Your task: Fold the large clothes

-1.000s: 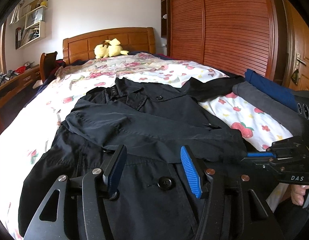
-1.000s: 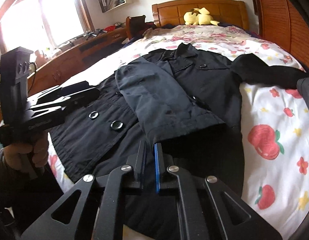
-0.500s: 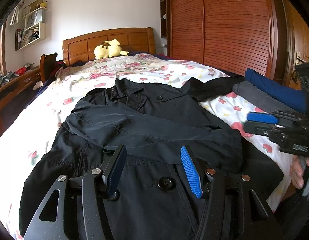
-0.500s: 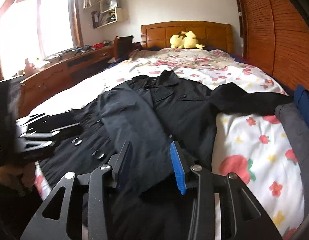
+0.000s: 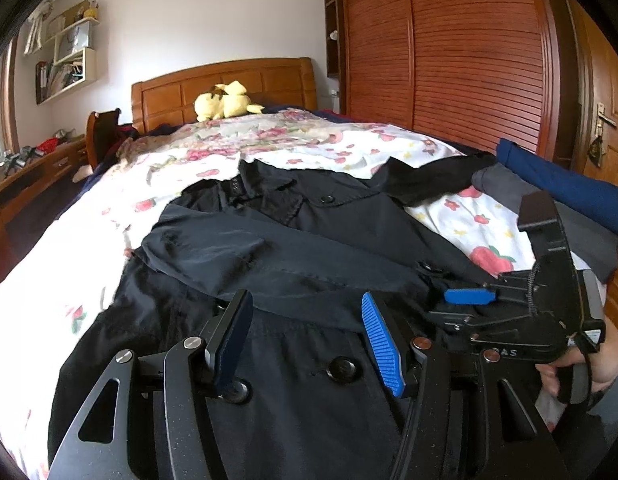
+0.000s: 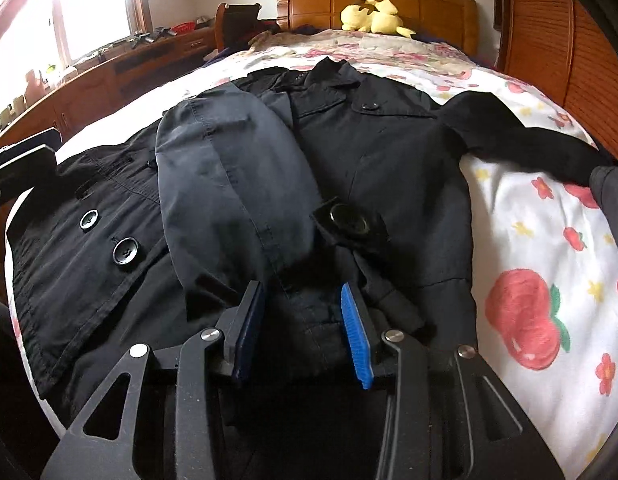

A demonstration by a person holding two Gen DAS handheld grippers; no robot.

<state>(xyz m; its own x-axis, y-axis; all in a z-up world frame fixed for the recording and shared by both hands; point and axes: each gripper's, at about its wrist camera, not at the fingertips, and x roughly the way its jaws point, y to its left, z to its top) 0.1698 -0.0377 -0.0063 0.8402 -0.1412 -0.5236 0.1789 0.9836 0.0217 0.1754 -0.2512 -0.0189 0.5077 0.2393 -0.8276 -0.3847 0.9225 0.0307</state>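
A large black buttoned coat lies face up on the flowered bed, collar toward the headboard. One sleeve is folded across the chest; the other sleeve stretches out to the right. My left gripper is open and empty above the coat's lower front, near its buttons. My right gripper is open, low over the folded sleeve's cuff, with cloth between the jaws but not clamped. It also shows in the left wrist view.
A yellow plush toy sits by the wooden headboard. Folded blue and grey clothes lie at the bed's right edge. A slatted wooden wardrobe stands on the right, a low wooden cabinet under the window on the left.
My right gripper opened, let go of the sleeve cuff, rose away, then came back down low over the cuff. The left gripper stayed put and open.
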